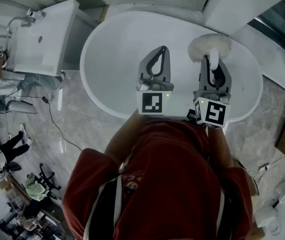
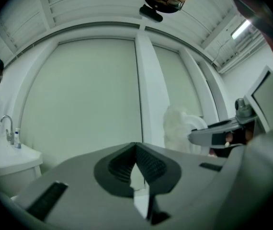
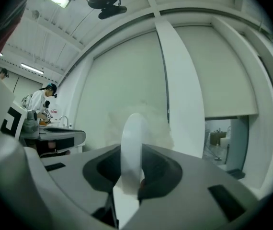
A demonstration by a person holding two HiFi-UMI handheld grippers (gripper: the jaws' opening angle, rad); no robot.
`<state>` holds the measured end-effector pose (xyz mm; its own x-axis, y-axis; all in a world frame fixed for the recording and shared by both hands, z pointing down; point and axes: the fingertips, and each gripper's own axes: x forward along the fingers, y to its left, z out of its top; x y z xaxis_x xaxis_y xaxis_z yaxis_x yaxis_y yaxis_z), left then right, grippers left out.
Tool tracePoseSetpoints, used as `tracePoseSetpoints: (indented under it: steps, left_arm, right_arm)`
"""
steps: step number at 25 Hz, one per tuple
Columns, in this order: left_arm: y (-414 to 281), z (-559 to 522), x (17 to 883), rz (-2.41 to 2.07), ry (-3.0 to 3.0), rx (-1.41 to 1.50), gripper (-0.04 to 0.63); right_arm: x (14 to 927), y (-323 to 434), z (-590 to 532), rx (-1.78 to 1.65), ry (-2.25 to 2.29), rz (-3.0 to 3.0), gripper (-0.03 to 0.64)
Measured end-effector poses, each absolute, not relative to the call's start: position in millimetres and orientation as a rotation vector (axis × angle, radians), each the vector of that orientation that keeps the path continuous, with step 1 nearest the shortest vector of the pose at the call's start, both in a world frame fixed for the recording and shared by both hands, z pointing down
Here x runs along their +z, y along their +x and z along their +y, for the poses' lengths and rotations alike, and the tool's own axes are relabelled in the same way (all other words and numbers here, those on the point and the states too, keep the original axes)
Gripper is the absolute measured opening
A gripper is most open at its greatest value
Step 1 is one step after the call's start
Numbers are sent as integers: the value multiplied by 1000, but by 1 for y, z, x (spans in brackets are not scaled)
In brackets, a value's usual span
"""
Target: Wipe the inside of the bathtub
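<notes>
Bathtub (image 1: 107, 54) dead ahead: a white oval shell standing on the marbled floor (image 1: 77, 129), with a sink unit (image 1: 42, 39) just beside its left end. The right tongs (image 1: 213, 64) are clamped on the white handle (image 3: 132, 143) of a fluffy duster (image 1: 210, 45). Its pale head hangs over the tub's far right side, and whether it is touching the surface I can't tell. The left tongs (image 1: 161, 51) are pinched together with nothing between them, poised above the middle of the basin.

My read: the tub is rigid, glossy and likely slick, so the soft head should glide and mould to the curve — and the stiff handle is the sensible place to hold it, as the right tongs do now.

No brand or wording is readable anywhere — only black-and-white square markers on the cubes (image 1: 152, 103).
</notes>
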<state>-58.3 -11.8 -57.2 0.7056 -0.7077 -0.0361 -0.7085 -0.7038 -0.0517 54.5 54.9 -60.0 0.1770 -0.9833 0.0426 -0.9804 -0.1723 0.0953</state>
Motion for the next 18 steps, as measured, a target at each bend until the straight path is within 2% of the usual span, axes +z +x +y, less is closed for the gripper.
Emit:
tracePoseSetpoints:
  steps: [9, 18]
  left_arm:
    - [-7, 13, -119, 1036, -2936, 177, 15]
    - [-5, 26, -140, 1008, -2947, 197, 15]
  right_arm:
    - [-122, 103, 98, -195, 2456, -1843, 92]
    - [-148, 104, 112, -294, 2477, -1815, 92]
